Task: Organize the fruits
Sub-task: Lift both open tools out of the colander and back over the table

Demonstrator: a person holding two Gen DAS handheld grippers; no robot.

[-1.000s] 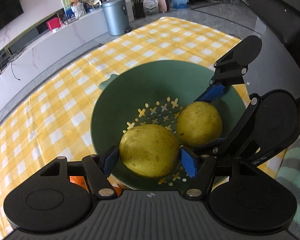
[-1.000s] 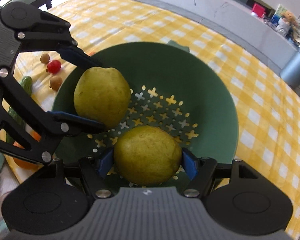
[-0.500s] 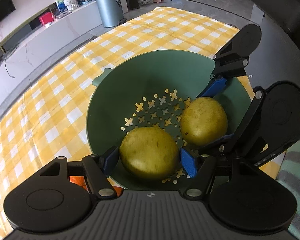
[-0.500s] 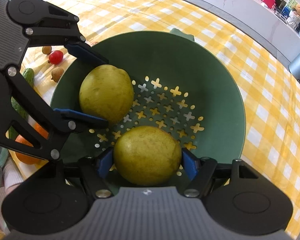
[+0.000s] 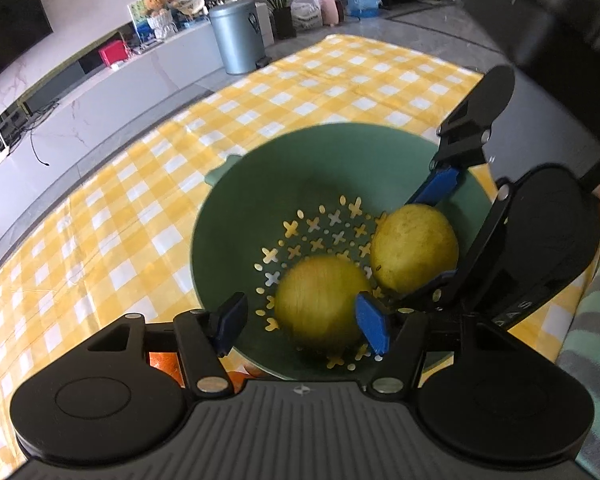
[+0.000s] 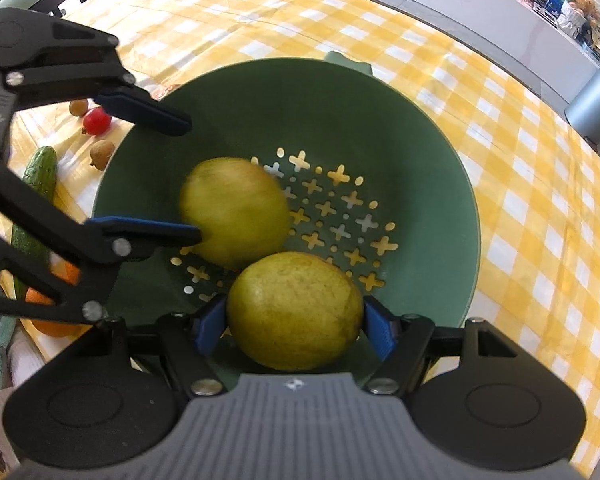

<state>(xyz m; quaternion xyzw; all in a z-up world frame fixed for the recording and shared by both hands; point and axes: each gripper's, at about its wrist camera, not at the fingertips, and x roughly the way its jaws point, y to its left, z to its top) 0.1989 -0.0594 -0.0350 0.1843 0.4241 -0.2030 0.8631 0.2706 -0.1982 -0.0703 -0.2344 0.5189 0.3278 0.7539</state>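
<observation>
A green perforated bowl (image 5: 260, 184) (image 6: 420, 160) sits on the yellow checked cloth. My left gripper (image 5: 300, 320) is open over the bowl's near side, and a yellow-green pear (image 5: 320, 300) lies blurred in the bowl between its spread fingers, apart from the left pad. From the right wrist view the same pear (image 6: 236, 212) lies by the left gripper's lower finger. My right gripper (image 6: 296, 328) is shut on a second pear (image 6: 296, 312), held low in the bowl; it also shows in the left wrist view (image 5: 416, 252).
Left of the bowl lie a cucumber (image 6: 40, 184), a red fruit (image 6: 97, 121), two small brown fruits (image 6: 102, 154) and an orange (image 6: 48, 312). A grey bin (image 5: 236, 38) and a low cabinet stand beyond the table. A striped cloth (image 5: 596, 340) lies at the right.
My left gripper has opened and let its pear drop into the bowl, then drawn back a little. My right gripper still holds its pear, lower in the bowl.
</observation>
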